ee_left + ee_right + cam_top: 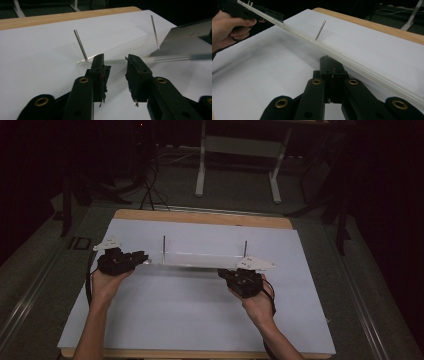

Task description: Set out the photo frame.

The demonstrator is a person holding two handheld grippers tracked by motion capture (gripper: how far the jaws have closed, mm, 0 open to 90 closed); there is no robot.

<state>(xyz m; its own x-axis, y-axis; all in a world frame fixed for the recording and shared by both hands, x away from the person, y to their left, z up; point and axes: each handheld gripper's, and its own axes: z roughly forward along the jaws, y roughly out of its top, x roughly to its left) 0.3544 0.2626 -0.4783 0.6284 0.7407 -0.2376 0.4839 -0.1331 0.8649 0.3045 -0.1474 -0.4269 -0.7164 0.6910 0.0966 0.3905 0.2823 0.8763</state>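
Thing in hand: a long clear acrylic plate with two thin upright metal rods (200, 259), lying across the middle of the white sheet on the wooden desk (200, 217), one rod (164, 249) toward its left end and the other (245, 251) toward its right.

Right tool (239, 275): jaws pressed together at the near edge of the plate's right end; in the right gripper view they meet at the pale edge (332, 65), seemingly pinching it to keep the plate steady while the other hand shifts.

Left tool (140, 258): jaws stand partly apart at the plate's left end; in the left gripper view the clear edge (115, 60) runs across the gap between the pads (98, 65), which do not press on it.

Why so: one end looks anchored and the other freed, probably to re-grip or let go.

Rods: both stand upright, so the plate lies roughly level.

Surroundings: a white frame (239, 157) stands on the floor beyond the desk.
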